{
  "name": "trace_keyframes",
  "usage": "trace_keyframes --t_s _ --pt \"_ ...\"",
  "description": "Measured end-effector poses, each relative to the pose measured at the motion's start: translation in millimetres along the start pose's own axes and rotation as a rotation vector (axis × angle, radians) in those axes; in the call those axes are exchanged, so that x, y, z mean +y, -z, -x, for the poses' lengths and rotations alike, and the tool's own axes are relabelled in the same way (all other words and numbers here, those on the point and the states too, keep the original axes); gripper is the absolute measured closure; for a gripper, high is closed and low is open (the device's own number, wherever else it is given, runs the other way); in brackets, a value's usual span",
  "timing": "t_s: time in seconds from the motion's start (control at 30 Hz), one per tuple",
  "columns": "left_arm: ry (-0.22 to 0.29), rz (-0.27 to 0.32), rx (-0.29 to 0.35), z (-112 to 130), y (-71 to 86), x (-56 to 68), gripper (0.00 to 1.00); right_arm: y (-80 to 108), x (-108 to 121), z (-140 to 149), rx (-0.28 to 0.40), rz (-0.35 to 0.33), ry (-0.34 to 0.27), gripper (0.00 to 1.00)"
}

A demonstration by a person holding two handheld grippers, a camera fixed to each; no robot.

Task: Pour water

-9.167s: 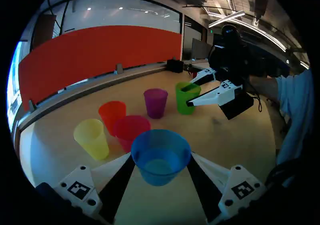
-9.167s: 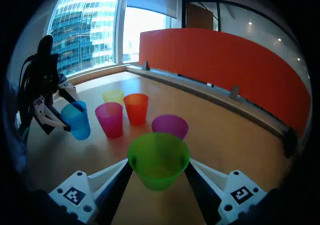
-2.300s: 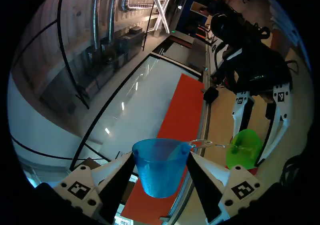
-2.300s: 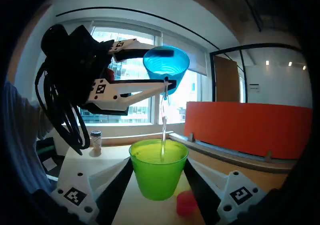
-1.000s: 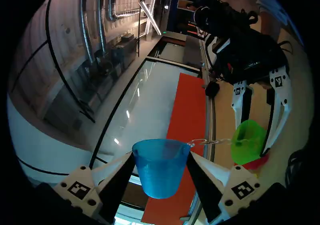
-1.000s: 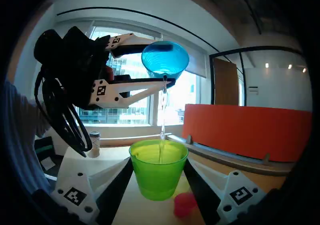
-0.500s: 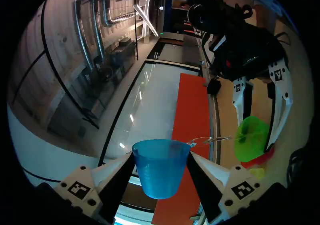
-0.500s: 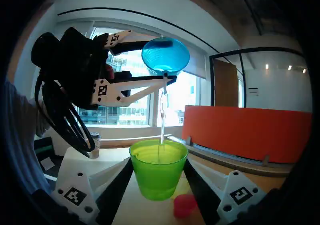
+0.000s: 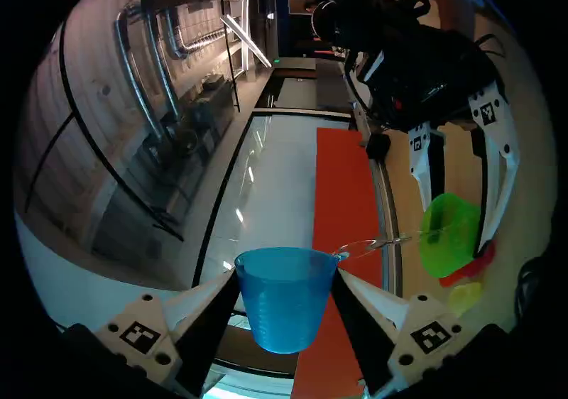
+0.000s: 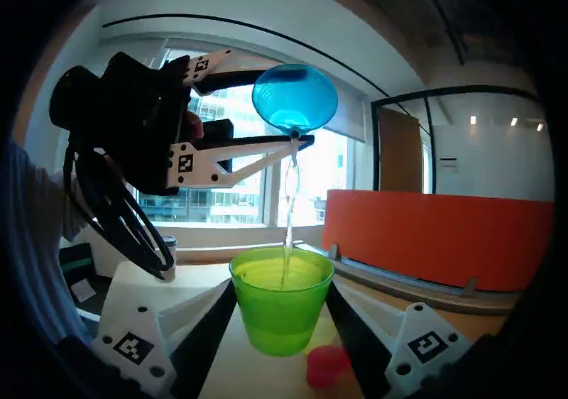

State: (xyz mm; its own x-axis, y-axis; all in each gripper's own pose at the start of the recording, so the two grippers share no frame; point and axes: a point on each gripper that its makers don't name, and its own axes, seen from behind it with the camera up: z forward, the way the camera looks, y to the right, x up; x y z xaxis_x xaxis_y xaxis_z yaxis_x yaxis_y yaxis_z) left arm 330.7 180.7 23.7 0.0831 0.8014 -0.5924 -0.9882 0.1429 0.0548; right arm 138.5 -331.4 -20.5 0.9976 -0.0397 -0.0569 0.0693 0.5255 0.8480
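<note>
Left gripper view, lower centre: left claw [image 9: 285, 280], both fingers pressed on a blue plastic cup [image 9: 284, 310]. The cup is tipped, and a thin water stream [image 9: 376, 244] leaves its rim toward the right of the frame. The stream ends in a green plastic cup [image 9: 444, 237], right of centre, between the white fingers of the right claw [image 9: 460, 230].

Right gripper view, lower centre: right claw clamped on the green cup, which is upright and part filled. Upper centre: blue cup directly above, water falling into the green one. Lower edge: pink cup [image 10: 326, 367] on the table [image 10: 263, 378]. Right: orange partition [image 10: 440, 239]. Left: window [image 10: 213, 189].
</note>
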Motion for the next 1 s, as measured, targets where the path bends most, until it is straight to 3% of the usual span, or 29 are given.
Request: trace_keyframes --t_s 0.5,1.0 --pt "-0.088 -0.011 0.021 -14 1.1 -6.0 0.14 1.0 1 -6 0.007 0.003 0.004 0.13" --pt "-0.162 -0.019 0.028 -18 -0.8 -3.0 0.14 1.2 4 -6 0.013 0.009 -0.002 0.13"
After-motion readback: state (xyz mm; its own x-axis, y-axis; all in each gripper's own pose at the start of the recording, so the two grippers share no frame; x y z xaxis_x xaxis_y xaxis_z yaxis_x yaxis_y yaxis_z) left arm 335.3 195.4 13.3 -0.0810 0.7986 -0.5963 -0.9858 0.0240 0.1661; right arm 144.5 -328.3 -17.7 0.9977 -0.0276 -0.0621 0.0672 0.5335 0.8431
